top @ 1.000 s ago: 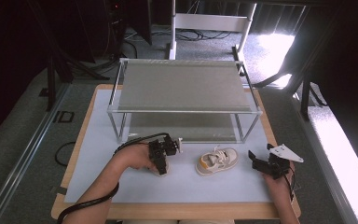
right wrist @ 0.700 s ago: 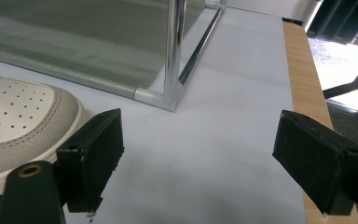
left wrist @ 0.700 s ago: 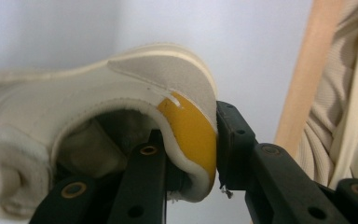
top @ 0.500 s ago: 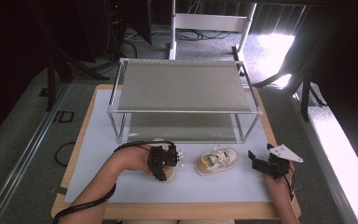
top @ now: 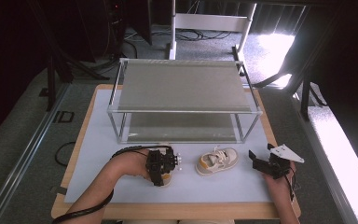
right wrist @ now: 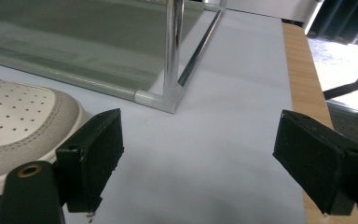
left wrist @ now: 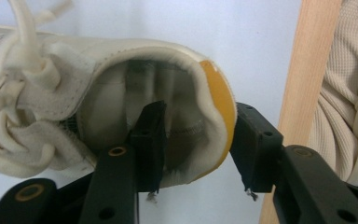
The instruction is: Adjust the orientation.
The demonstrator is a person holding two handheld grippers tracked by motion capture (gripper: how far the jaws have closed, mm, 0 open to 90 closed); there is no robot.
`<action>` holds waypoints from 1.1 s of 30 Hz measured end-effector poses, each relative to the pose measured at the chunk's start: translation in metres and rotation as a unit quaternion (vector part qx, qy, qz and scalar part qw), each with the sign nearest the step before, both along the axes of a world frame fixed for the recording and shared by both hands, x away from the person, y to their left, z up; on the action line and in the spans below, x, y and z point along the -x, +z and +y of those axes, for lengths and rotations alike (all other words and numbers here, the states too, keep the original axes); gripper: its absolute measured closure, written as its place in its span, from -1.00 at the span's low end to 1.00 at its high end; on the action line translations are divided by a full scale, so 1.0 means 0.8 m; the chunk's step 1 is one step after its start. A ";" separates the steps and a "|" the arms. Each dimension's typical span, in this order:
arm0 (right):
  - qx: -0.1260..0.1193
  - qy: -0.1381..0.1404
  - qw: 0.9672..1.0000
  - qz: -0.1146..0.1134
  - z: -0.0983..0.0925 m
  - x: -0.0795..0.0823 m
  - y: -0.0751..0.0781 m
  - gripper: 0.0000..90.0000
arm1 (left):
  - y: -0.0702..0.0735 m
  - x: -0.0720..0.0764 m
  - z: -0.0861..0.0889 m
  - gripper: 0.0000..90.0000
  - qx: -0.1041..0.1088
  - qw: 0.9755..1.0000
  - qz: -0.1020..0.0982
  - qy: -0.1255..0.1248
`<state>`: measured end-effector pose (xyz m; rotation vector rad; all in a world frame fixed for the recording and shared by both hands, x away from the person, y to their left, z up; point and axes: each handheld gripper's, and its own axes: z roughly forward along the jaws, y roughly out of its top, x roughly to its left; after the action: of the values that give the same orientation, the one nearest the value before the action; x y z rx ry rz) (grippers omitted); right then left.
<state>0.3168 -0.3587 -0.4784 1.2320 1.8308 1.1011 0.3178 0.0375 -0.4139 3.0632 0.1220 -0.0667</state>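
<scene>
Two small cream shoes with yellow heel tabs lie on the white mat. My left gripper points down over the left shoe, which it mostly hides. In the left gripper view this shoe rests on the mat. One jaw of the left gripper is inside its opening and the other outside the yellow heel tab. The jaws have just been opening; a gap shows beside the inner jaw, so nothing is gripped. The right shoe lies between the hands. My right gripper stands wide open beside its toe.
A two-tier metal shelf rack stands at the back of the mat; its front corner post is just beyond the right gripper. The table's wooden edge runs close by the left shoe's heel. A person's cream sleeve lies beyond it.
The left gripper has shifted slightly toward the table's front and turned down over the left shoe, which now sits on the mat. Right hand and right shoe are unmoved.
</scene>
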 end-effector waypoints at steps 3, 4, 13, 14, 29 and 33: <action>-0.006 0.004 1.000 0.008 -0.001 -0.002 0.000 -0.66 | 0.000 0.001 0.001 0.24 0.002 1.000 -0.002 0.000; -0.002 0.006 1.000 0.012 -0.001 -0.003 0.000 -0.66 | 0.000 0.001 0.001 0.24 0.002 1.000 -0.003 0.000; -0.010 0.029 0.993 0.115 -0.008 -0.012 0.008 -0.56 | 0.002 0.000 0.001 0.21 -0.002 1.000 -0.001 0.003; -0.008 0.038 0.991 0.130 -0.010 -0.012 0.012 -0.56 | 0.002 0.000 0.001 0.21 -0.003 1.000 -0.001 0.002; 0.060 0.116 0.957 0.260 0.024 -0.012 0.075 -0.39 | 0.003 -0.002 0.000 0.21 -0.010 1.000 0.004 0.001; 0.067 0.127 0.947 0.287 0.037 -0.011 0.089 -0.39 | 0.003 -0.003 -0.002 0.21 -0.014 1.000 0.003 -0.001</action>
<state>0.3252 -0.3291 -0.4075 1.3555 2.5150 0.7704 0.3202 0.0363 -0.4116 3.0922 0.1221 -0.0752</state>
